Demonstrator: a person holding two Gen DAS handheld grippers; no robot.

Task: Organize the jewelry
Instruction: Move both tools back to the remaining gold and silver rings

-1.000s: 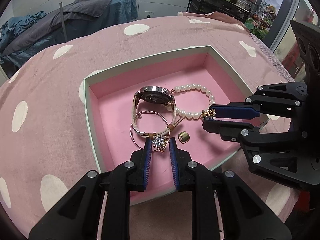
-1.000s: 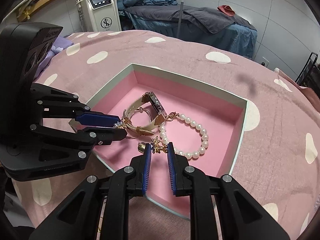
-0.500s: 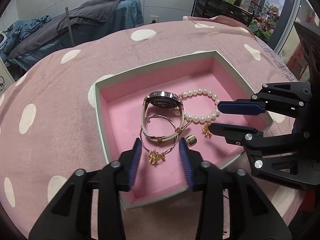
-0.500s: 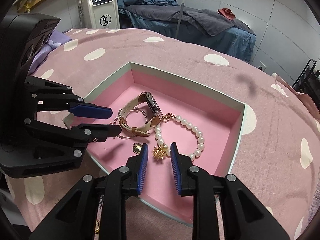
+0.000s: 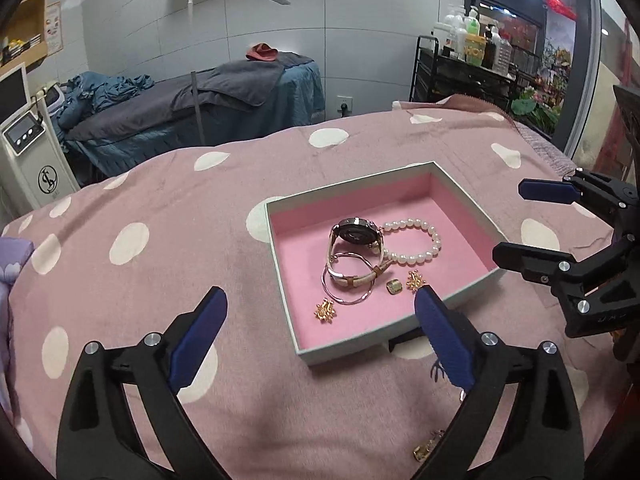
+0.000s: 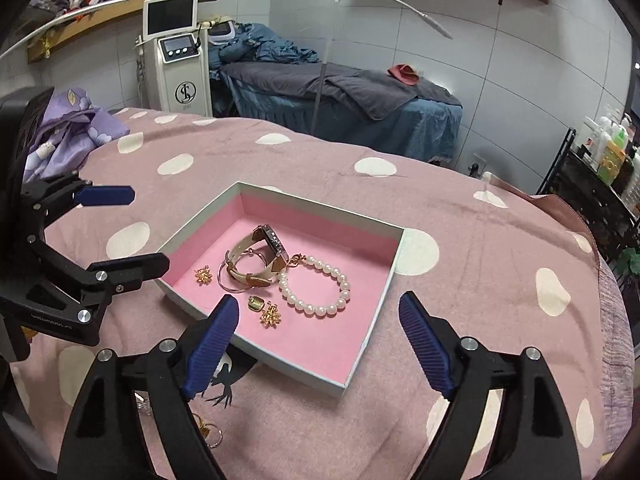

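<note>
A pale box (image 5: pixel 348 189) with a pink lining lies on the spotted pink bedspread. Inside it are a watch (image 5: pixel 356 233), a pearl bracelet (image 5: pixel 416 241), a thin bangle (image 5: pixel 345 298), a small gold charm (image 5: pixel 394 286) and two gold flower earrings (image 5: pixel 325 310) (image 5: pixel 414 280). My left gripper (image 5: pixel 320 294) hangs above the box's near corner, its jaws opening with nothing between them. My right gripper (image 6: pixel 318 300) hovers over the box (image 6: pixel 320 205) from the other side, its jaws also opening and holding nothing. One earring (image 6: pixel 271 314) lies just ahead of it.
Loose gold pieces lie on the bedspread near me (image 5: pixel 428 446) (image 6: pixel 208 432). A purple cloth (image 6: pixel 68 136) is bunched at the left. Behind the bed stand a treatment couch (image 6: pixel 340 96), a white machine (image 6: pixel 180 68) and a rack of bottles (image 5: pixel 472 68).
Both grippers let go of the flower earrings, which now lie in the box. Both have opened wide and pulled back and upward from the box.
</note>
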